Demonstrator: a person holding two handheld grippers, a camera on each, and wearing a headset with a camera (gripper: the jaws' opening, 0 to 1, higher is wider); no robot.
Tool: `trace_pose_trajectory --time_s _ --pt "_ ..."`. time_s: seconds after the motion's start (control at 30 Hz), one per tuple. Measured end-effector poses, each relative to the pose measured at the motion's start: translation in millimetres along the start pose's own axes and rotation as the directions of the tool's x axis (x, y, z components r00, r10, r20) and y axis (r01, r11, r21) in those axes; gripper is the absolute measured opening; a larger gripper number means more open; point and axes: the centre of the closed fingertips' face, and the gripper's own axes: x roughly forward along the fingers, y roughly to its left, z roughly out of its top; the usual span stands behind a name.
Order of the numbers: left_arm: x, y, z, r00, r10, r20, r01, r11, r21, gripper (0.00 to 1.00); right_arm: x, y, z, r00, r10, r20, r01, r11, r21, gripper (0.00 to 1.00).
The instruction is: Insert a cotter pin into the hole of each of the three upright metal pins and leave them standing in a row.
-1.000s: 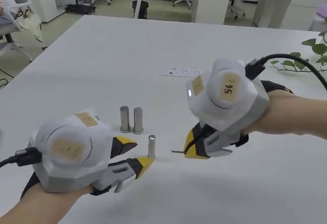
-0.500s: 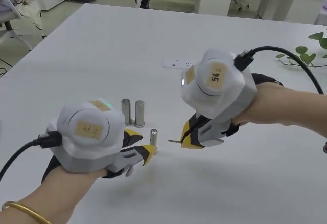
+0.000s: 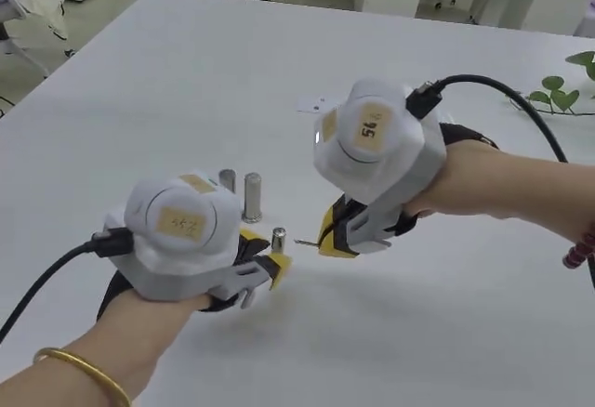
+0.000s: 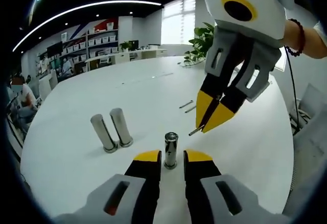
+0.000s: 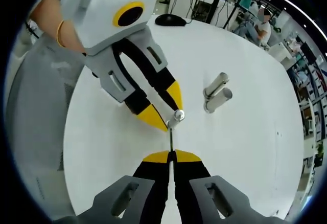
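Cotter pin (image 5: 170, 140) (thin wire) nearer metal pin (image 4: 171, 147) | left claw (image 4: 172, 155) flanks it

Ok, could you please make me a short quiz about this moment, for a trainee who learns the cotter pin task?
1. True or false: the right gripper holds a cotter pin in shut jaws.
2. How many metal pins stand upright on the table? A two, B three, C four.
3. Fill in (lone or paired): the left gripper has its jaws on either side of the ___ metal pin.
Key: 1 true. 2 B. 3 lone: the lone metal pin stands apart from the pair.
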Motion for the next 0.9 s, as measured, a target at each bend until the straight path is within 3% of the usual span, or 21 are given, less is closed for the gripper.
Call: trace_pose_trajectory --time_s 0.9 --pt "6.6 2.7 -4.4 1.0000 0.005 0.005 -0.004 0.998 -0.064 0.08 11.2 -8.1 7.5 0.9999 0.007 0.013 -0.007 1.000 0.021 0.03"
